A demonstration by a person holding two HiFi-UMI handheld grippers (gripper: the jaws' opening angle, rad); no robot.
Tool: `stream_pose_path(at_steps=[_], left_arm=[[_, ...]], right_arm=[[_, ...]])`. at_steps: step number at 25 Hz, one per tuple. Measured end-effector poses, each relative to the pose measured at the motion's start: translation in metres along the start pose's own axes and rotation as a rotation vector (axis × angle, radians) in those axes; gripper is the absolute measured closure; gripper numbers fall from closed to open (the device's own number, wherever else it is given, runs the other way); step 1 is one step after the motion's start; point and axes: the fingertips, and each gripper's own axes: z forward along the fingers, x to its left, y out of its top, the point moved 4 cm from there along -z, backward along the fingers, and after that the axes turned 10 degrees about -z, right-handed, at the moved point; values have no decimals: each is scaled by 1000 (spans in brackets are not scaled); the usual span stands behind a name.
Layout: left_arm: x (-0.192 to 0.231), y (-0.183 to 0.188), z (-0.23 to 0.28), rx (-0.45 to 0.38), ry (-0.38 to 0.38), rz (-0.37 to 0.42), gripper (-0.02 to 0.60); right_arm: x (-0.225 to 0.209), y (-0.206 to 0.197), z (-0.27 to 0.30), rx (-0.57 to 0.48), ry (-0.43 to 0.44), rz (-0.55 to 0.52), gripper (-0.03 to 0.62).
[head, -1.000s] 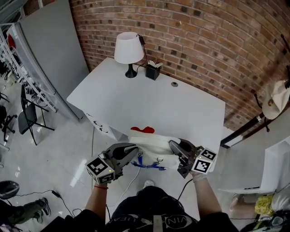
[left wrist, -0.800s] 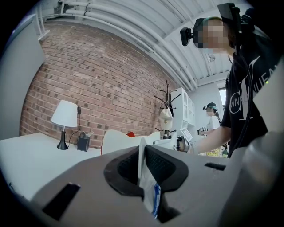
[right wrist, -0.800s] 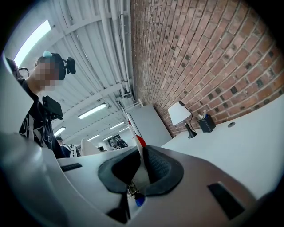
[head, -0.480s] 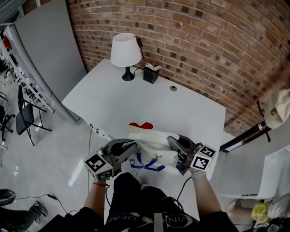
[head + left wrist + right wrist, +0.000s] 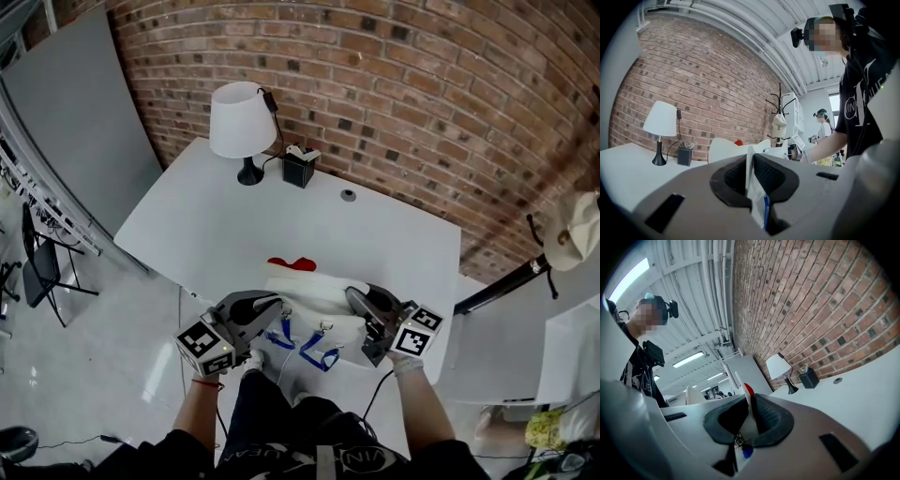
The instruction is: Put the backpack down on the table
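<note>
A white backpack (image 5: 314, 298) with a red patch on top and blue straps (image 5: 312, 348) hangs between my two grippers, over the near edge of the white table (image 5: 281, 225). My left gripper (image 5: 277, 305) is shut on the backpack's left side; white fabric (image 5: 751, 183) shows pinched between its pads. At the backpack's other side my right gripper (image 5: 354, 298) is shut on the fabric (image 5: 746, 414), with a zip pull and a blue strap end hanging below the jaws. Both grippers point level toward each other.
A white table lamp (image 5: 235, 120) and a black box (image 5: 298, 168) stand at the table's far edge by the brick wall (image 5: 394, 103). A small round cap (image 5: 349, 195) is set in the tabletop. A coat stand (image 5: 548, 253) is at right, a second person (image 5: 825, 136) beyond it.
I have walked closer to the table with the backpack; it now hangs over the table's near edge instead of short of it. Both grips are unchanged.
</note>
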Motion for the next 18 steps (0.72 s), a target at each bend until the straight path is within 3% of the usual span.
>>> stream_pose_path(at_steps=[18], left_arm=[[109, 10, 44, 71, -83, -40, 551]], right_arm=[[-74, -8, 61, -5, -134, 8, 565]])
